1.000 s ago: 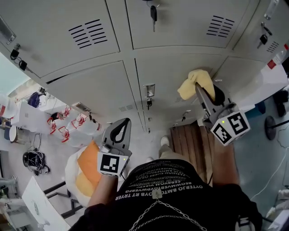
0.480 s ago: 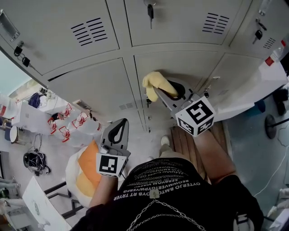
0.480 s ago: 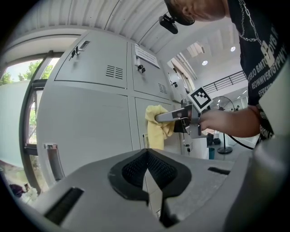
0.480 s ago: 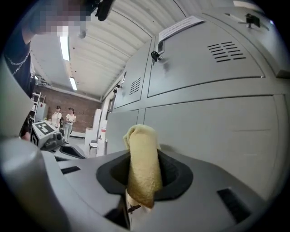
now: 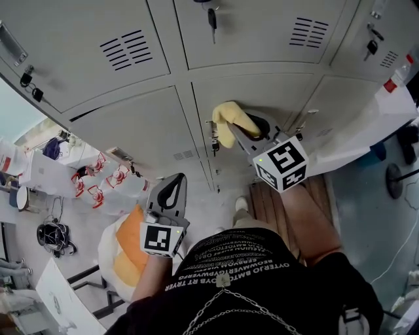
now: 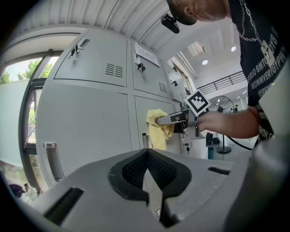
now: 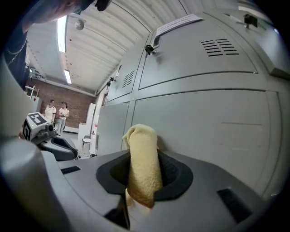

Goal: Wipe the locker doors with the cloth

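Observation:
My right gripper [image 5: 241,133] is shut on a yellow cloth [image 5: 230,120] and presses it against the lower middle locker door [image 5: 288,98], near that door's left edge and latch. In the right gripper view the cloth [image 7: 142,163] stands folded between the jaws against the grey door [image 7: 204,127]. The left gripper view shows the same cloth [image 6: 158,128] on the door. My left gripper [image 5: 171,195] hangs low at my left side, jaws together with nothing in them, away from the lockers.
Grey lockers [image 5: 131,59] fill the top of the head view, with keys [image 5: 212,17] hanging from locks. A white sheet [image 5: 366,127] drapes at the right. An orange-and-white bag [image 5: 123,252] lies on the floor at lower left, wooden slats [image 5: 268,196] by my feet.
My right gripper swept the cloth leftwards across the lower middle door, from its right part to near its left edge. The left gripper stayed put.

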The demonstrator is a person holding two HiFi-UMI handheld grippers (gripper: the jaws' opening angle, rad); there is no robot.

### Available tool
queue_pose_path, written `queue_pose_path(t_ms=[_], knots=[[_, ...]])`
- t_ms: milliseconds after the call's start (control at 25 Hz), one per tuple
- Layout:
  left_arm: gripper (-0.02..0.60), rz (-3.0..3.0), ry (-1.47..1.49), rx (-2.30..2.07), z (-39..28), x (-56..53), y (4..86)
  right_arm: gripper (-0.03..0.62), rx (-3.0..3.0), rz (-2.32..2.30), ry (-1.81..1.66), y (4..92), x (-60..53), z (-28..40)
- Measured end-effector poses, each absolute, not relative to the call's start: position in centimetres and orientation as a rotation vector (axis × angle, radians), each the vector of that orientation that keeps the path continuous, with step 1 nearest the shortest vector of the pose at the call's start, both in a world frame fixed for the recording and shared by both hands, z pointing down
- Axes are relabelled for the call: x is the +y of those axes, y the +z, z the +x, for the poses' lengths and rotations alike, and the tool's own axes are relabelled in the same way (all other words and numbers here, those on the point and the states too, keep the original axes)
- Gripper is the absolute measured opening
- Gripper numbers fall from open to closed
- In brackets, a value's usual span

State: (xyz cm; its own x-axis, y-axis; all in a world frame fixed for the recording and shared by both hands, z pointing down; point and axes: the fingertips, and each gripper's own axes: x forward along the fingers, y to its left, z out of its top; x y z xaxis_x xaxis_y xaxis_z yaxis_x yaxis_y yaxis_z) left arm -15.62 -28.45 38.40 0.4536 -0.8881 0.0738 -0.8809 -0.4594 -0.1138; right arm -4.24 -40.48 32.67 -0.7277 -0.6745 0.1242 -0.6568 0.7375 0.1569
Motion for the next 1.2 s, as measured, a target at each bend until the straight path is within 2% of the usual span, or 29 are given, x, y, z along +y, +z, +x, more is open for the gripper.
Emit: queue_pose_path(t_ms=[880,1040,1200], knots=[[0.005,-2.658,-0.205,1.535,-13.4,-29.4,38.3,0.095,-2.560,1.501,-0.015,35.0,-43.3,12.4],[0.005,-2.658,-0.201,1.528,-13.1,-29.4,38.3,0.095,-2.548,1.538,-0.018,34.7,-43.0,13.7],[0.005,-2.671,-0.196,1.520,-12.6,-29.4,38.5,0.095,-2.625,1.453,-0.007,34.7,-41.5,12.0]])
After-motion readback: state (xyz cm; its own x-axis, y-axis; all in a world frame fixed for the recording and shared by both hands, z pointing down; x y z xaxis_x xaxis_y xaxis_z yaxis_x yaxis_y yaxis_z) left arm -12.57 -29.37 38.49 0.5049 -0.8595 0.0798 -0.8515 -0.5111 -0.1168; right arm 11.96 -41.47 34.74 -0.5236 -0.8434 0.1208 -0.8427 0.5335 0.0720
